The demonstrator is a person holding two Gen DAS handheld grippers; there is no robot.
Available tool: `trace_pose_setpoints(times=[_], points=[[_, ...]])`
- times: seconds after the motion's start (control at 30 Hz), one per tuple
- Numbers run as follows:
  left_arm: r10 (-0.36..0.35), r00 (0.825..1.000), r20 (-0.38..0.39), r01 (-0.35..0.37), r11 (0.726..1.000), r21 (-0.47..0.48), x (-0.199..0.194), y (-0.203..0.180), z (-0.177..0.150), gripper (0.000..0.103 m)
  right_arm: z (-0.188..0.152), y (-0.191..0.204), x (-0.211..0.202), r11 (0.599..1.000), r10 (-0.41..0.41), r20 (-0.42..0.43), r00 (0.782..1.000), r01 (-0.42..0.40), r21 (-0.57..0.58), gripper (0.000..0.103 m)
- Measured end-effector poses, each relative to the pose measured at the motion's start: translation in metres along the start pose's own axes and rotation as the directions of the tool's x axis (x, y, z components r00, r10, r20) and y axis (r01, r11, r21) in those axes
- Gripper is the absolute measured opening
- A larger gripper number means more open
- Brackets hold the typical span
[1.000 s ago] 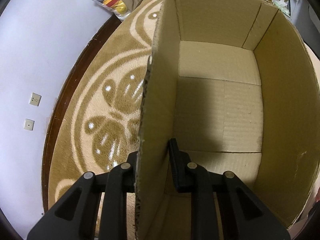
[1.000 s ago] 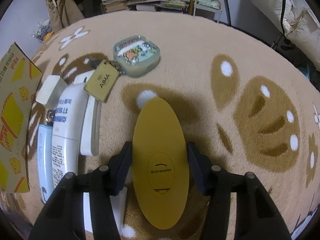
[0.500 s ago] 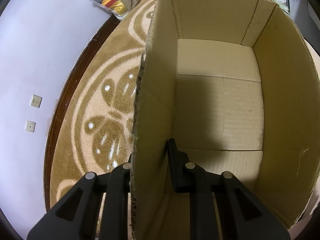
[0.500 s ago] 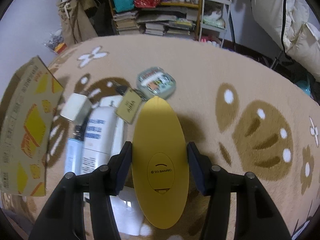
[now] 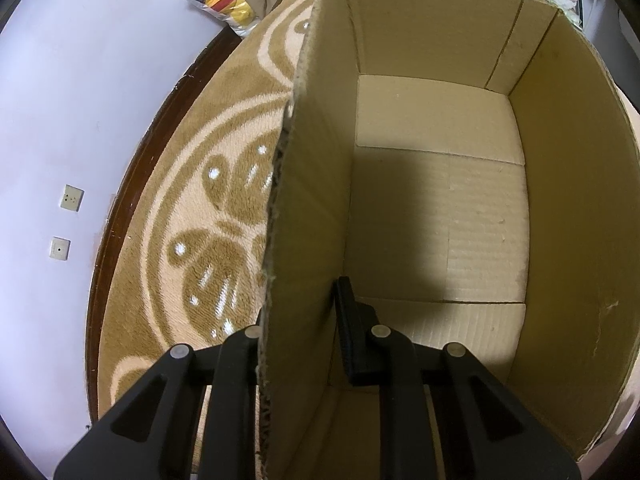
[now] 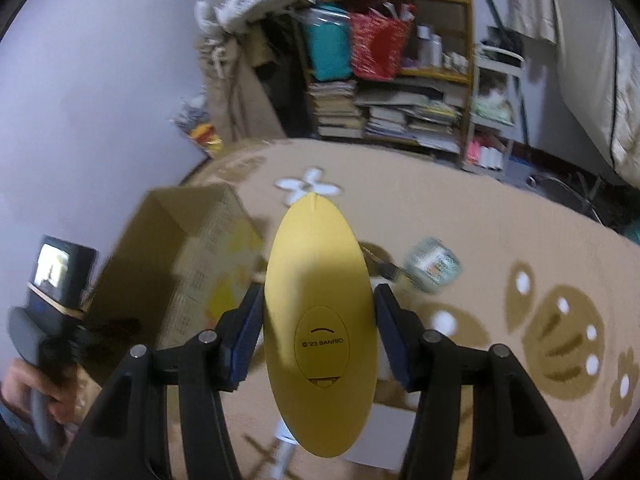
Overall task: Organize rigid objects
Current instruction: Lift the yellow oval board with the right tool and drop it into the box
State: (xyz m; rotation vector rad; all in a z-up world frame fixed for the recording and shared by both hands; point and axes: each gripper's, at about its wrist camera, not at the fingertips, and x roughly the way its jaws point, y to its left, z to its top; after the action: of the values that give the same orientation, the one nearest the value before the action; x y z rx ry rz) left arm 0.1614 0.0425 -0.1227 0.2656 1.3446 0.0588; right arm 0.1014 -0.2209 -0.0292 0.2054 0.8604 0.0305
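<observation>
Item: cardboard box (image 5: 440, 208), its near wall pinched in my left gripper (image 5: 300, 320). My right gripper (image 6: 318, 336) held a yellow oval case (image 6: 316, 280) beside the box.

A pale lilac wall (image 5: 80, 100) carries two square sockets (image 5: 72, 198) above a dark wooden skirting board (image 5: 120, 200). A tan rug (image 6: 500, 240) with cream flower patterns covers the floor. At its far edge stands a wooden shelf unit (image 6: 400, 72) crammed with stacked books (image 6: 400, 116), beside a white rack (image 6: 496, 112)
</observation>
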Motion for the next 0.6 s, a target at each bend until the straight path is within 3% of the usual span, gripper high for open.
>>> trace_pose_setpoints(times=[0.27, 0.6], points=[[-0.012, 1.0, -0.007, 0.012, 1.0, -0.015, 0.001, 0.001, -0.003, 0.017, 0.026, 0.05, 0.016, 0.995, 0.104, 0.013, 0.995, -0.104, -0.004, 0.059], [-0.019, 1.0, -0.006, 0.019, 1.0, -0.018, 0.0, 0.004, -0.004, 0.017, 0.036, 0.08, 0.041, 0.985, 0.175, -0.009, 0.985, -0.175, 0.011, 0.059]])
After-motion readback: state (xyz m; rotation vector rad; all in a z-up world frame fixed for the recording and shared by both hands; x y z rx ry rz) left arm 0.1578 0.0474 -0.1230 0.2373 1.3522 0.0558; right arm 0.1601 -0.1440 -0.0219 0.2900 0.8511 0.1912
